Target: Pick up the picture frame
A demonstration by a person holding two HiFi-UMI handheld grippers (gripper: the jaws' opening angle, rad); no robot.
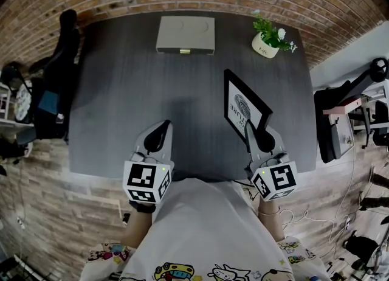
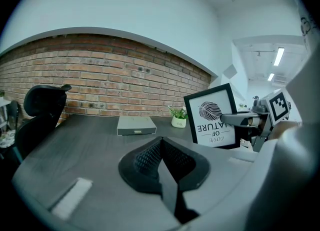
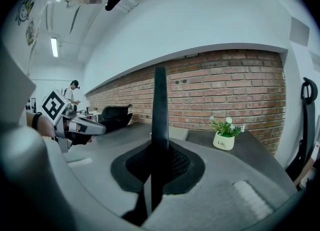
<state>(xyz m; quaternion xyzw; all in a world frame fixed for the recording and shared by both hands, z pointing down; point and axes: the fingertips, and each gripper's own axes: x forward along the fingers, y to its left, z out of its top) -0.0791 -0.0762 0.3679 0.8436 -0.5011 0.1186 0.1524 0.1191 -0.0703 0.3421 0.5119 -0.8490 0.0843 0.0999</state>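
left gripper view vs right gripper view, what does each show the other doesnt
Only the left gripper view: the picture frame face-on, with the right gripper shut on its edge. Only the right gripper view: that frame edge-on between its own jaws, plus the left gripper from outside. Both: the potted plant, the grey box and the brick wall.
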